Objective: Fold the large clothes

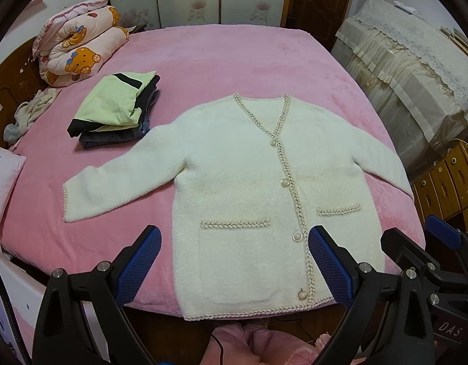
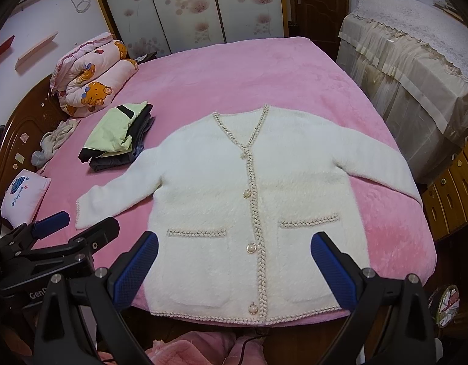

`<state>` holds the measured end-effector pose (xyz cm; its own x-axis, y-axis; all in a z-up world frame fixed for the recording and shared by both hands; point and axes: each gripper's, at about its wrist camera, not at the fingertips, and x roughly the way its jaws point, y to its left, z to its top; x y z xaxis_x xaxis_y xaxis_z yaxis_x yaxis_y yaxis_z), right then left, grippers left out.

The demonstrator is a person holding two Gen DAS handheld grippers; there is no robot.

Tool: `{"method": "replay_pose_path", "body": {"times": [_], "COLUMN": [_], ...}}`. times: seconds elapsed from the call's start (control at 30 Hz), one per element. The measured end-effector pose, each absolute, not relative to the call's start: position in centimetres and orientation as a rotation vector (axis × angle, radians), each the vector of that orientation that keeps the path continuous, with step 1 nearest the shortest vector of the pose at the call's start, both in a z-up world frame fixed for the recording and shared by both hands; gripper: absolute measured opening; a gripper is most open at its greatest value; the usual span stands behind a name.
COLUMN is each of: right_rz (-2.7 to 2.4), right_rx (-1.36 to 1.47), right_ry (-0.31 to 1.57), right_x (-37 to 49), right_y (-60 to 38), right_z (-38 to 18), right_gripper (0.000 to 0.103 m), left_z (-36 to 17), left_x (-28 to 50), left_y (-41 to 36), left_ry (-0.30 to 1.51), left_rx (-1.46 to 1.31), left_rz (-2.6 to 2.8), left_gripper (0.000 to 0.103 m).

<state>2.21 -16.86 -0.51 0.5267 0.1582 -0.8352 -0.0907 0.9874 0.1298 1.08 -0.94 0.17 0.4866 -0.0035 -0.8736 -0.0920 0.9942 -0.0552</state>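
A fluffy white cardigan [image 1: 240, 182] with braided trim and pearl buttons lies flat, face up, on the pink bed [image 1: 221, 60], sleeves spread to both sides, hem at the near edge. It also shows in the right wrist view [image 2: 234, 188]. My left gripper [image 1: 234, 240] is open and empty, held above the hem over the left pocket. My right gripper [image 2: 234, 249] is open and empty above the hem, near the lower buttons. The right gripper's fingers [image 1: 440, 234] show at the left view's right edge, and the left gripper's fingers [image 2: 51, 222] show at the right view's left edge.
A stack of folded clothes [image 1: 118, 109] with a green top sits left of the cardigan. A rolled cartoon quilt [image 1: 82, 48] lies at the headboard. A small pillow [image 1: 3, 182] lies at the left edge. A lace-covered cabinet [image 1: 416, 70] and wooden drawers [image 1: 446, 182] stand right.
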Motion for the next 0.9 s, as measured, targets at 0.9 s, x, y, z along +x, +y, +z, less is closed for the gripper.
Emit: {"method": "replay_pose_path", "body": {"times": [0.9], "right_rz": [0.253], "right_rx": [0.023], "right_ry": [0.966], "right_x": [3.8], "right_y": [-18.9], "right_z": [-0.9], "right_gripper": [0.101], "left_z": [0.2], "left_x": [-0.9], "left_y": [-2.4], "left_ry": [1.055], "left_rx": [-0.18], "left_rz": [0.154], "left_gripper": [0.096]}}
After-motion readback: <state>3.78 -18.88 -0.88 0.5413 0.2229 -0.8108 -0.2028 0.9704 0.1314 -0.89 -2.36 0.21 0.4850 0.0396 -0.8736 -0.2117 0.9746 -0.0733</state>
